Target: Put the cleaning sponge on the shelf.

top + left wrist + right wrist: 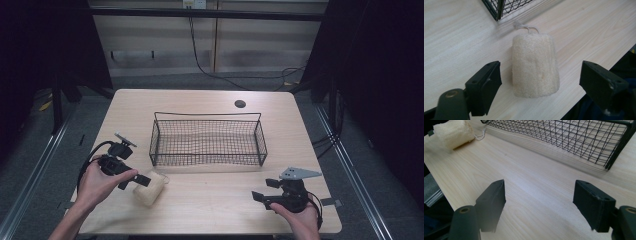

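Observation:
A pale loofah sponge with a short string loop lies on the wooden table in front of the left end of a black wire basket. My left gripper is just left of it. In the left gripper view the sponge lies between the wide-apart jaws, which do not touch it; my left gripper is open. My right gripper rests at the table's front right, open, with bare wood between its jaws. The sponge lies far off in that view, with the basket beyond.
The basket holds nothing. A small dark round hole sits near the table's far edge. The table's front edge runs close beside the sponge. Dark floor and metal rails surround the table.

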Demonstrator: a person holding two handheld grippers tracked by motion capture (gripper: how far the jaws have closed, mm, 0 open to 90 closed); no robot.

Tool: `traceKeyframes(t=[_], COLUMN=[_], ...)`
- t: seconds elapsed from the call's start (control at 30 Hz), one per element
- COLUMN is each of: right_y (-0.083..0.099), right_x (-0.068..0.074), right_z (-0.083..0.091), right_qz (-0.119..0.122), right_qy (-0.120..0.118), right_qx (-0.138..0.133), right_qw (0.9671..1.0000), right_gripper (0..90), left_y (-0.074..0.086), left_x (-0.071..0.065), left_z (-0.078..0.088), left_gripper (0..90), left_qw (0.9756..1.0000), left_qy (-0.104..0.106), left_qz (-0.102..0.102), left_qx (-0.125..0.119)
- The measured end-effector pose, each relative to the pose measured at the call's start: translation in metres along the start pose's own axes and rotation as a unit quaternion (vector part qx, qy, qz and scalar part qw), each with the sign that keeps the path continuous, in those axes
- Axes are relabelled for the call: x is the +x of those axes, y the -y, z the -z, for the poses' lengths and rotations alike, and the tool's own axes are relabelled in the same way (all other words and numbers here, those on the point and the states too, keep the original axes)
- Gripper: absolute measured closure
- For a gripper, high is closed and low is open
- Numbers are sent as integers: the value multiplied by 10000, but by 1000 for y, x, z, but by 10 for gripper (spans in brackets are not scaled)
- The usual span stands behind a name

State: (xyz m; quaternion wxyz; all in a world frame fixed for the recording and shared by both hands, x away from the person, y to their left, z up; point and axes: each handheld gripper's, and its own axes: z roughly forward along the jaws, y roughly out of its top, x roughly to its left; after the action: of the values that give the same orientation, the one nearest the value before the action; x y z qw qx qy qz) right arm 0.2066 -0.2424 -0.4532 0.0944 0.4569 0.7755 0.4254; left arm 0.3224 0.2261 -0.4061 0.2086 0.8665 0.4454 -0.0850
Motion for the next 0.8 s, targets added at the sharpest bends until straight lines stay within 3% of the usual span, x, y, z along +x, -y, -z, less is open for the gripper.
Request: traceKeyframes(t=[0.23, 0.37, 0.63, 0.8], right_y=[0, 0, 1, 1], right_x=[0, 1, 0, 0], right_z=[-1, -2, -3, -3], right_qz=[-15, -7, -50, -34], right_qy=[-28, -45, -42, -60], right_qx=[61, 78, 127, 153], right_qw=[10000, 10000, 9999, 9999], right_gripper=[258, 256, 249, 248], left_y=[-9, -11, -16, -19], left_x=[0, -1, -4, -7], left_z=[-10, -13, -22, -29], left_gripper=[185, 196, 196, 200], left_qw=[9994, 9992, 9974, 9968], left_qy=[41, 69, -78, -185], left_qz=[-12, -47, -32, -22], left_qx=[341, 388, 716, 783])
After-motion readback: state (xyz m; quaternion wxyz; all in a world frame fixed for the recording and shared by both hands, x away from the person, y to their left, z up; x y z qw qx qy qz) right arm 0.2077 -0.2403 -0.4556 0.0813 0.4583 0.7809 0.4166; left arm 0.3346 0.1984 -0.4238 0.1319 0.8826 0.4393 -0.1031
